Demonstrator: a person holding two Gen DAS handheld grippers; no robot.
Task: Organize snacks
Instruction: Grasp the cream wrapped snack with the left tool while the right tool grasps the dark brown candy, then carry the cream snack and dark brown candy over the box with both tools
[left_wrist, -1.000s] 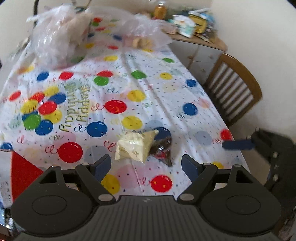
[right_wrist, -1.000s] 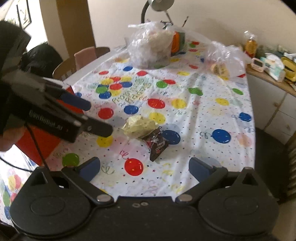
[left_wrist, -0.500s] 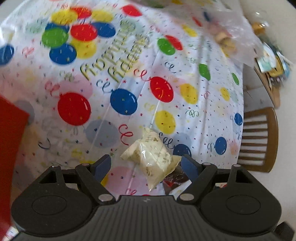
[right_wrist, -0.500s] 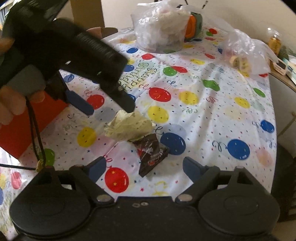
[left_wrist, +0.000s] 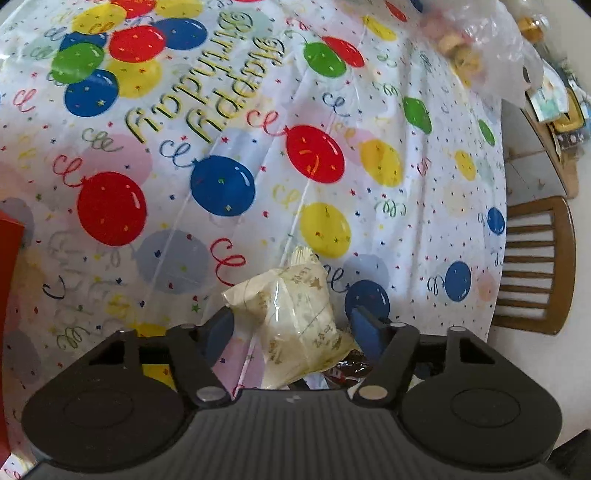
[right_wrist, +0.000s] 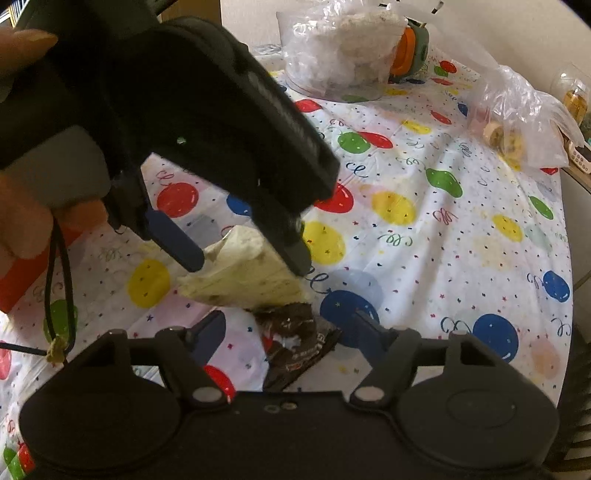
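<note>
A cream-yellow snack packet (left_wrist: 291, 317) lies on the balloon-print tablecloth (left_wrist: 424, 206), and a dark brown snack packet (right_wrist: 295, 339) lies against it. My left gripper (left_wrist: 291, 325) points steeply down over the cream packet (right_wrist: 240, 273). Its jaws are closing, with the packet between the blue fingertips (left_wrist: 221, 325) and a gap still showing on the right side. My right gripper (right_wrist: 288, 332) hangs low over the dark packet, which sits between its closing jaws without being touched. In the right wrist view my left gripper (right_wrist: 247, 264) straddles the cream packet, held in a person's hand (right_wrist: 22, 229).
A red box (left_wrist: 7, 258) sits at the table's left edge. Two clear plastic bags (right_wrist: 340, 55) with food stand at the far end, one with biscuits (right_wrist: 517, 125). A wooden chair (left_wrist: 535, 266) and a cluttered sideboard (left_wrist: 554, 129) stand beside the table on the right.
Both grippers have come down and closer to the two packets, and their jaws have narrowed. The left gripper has rolled and now has the cream packet between its fingers.
</note>
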